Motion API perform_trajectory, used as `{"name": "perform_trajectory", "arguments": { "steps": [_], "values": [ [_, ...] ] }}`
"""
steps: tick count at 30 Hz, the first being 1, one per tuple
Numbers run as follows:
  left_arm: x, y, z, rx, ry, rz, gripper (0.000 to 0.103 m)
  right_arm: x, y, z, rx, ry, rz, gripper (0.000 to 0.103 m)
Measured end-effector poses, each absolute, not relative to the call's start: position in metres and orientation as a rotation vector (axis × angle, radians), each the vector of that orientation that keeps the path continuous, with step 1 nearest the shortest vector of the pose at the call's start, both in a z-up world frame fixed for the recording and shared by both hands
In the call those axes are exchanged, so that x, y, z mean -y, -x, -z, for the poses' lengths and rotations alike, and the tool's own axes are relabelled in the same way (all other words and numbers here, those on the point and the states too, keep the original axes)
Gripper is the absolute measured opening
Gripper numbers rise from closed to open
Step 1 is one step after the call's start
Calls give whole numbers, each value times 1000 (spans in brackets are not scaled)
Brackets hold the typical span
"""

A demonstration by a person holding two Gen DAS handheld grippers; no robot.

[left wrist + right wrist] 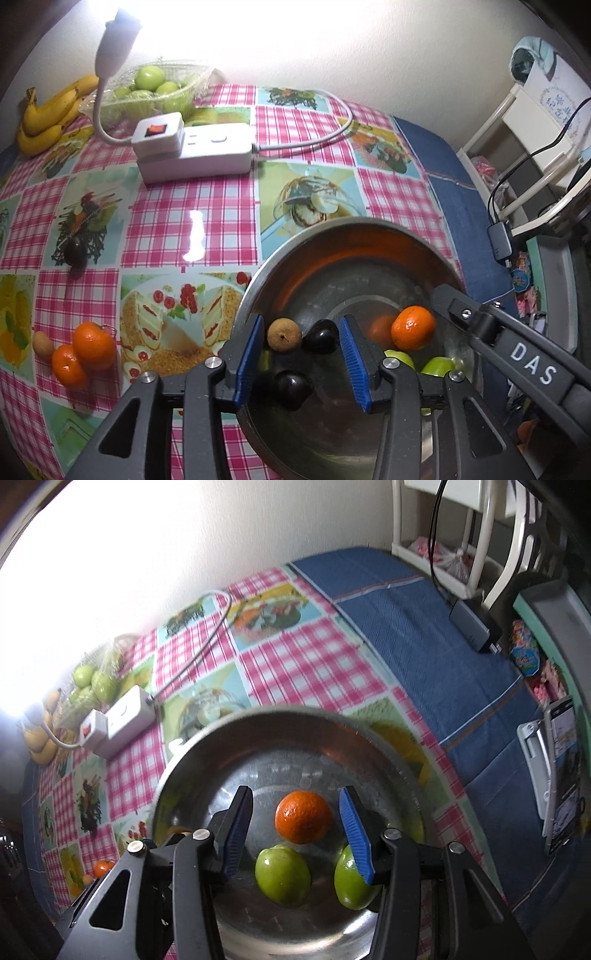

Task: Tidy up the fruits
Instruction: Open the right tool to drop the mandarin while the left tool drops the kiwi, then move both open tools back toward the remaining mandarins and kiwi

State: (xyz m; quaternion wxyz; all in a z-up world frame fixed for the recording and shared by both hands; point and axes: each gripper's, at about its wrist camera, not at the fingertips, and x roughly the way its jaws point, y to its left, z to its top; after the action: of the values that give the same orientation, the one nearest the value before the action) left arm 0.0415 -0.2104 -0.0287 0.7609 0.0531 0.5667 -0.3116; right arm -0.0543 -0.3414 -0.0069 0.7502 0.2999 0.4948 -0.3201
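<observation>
Beneath both my grippers, a steel bowl [280, 266] sits on the pink checked oilcloth [177, 214], which overlaps a blue cloth [424, 627] toward the white wall. My left gripper [301, 363] and right gripper [295, 834] hang released, grasping nothing, over the bowl's tangerine [303, 816]. Bananas [51, 110] lie upper left.

A pink checked tablecloth [184, 206] printed with dessert and fruit pictures is spread over the table. On it, near the wall, a white power strip [195, 151] is laid, its cord [317, 136] looped away along the cloth. A white plug-in adapter with a red switch [159, 134] is seated at one end of the strip, and from it a white gooseneck lamp [110, 48] is raised, brightly lit. Beside the tablecloth a blue cloth [424, 635] is seen. Beyond that, a white rack [476, 542] is stood, with black cables [437, 528] hung down to a small dark box [474, 627]. A phone in a holder [561, 771] is seen at the right edge.
</observation>
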Motion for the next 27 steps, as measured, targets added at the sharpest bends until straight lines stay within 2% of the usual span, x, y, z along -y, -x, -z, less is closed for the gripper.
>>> {"name": "perform_trajectory", "arguments": {
  "steps": [27],
  "values": [
    [130,-88,26,-1269,29,328,48,327,44,3,-1112,-594,661,50]
  ]
}}
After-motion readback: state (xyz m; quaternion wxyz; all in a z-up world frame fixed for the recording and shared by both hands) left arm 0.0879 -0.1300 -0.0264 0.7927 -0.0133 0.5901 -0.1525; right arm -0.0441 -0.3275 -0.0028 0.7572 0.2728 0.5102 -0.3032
